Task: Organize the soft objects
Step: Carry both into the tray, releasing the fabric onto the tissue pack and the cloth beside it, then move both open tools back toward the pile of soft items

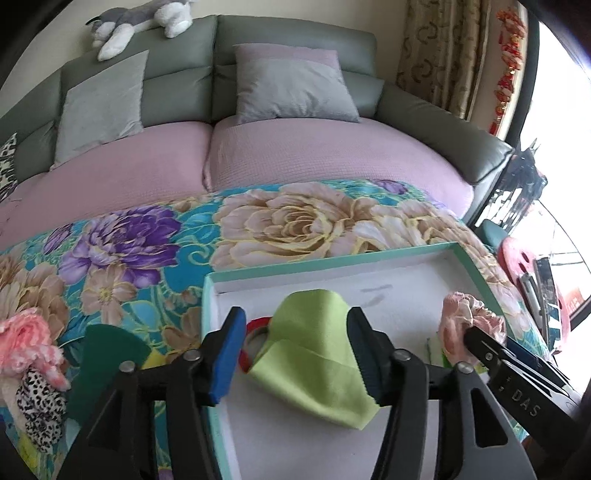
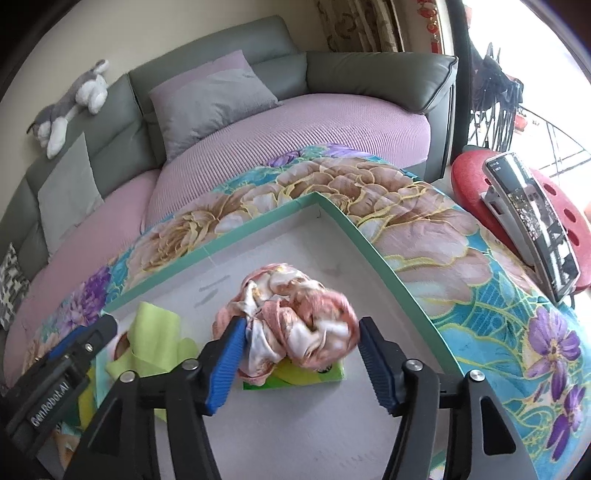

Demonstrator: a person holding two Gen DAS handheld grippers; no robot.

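A shallow teal box with a white floor lies on the floral blanket. My left gripper stands open over its left part. A crumpled lime green cloth rests on the box floor between the jaws, partly covering a red ring. My right gripper is open over the box's right part, with a bunched pink floral fabric piece between its jaws, on top of a green packet. Its right edge is blurred.
Left of the box lie a fluffy pink scrunchie, a leopard-print one and a dark green felt piece. Behind is a grey sofa with cushions and a plush dog. A red stool holding a phone stands at the right.
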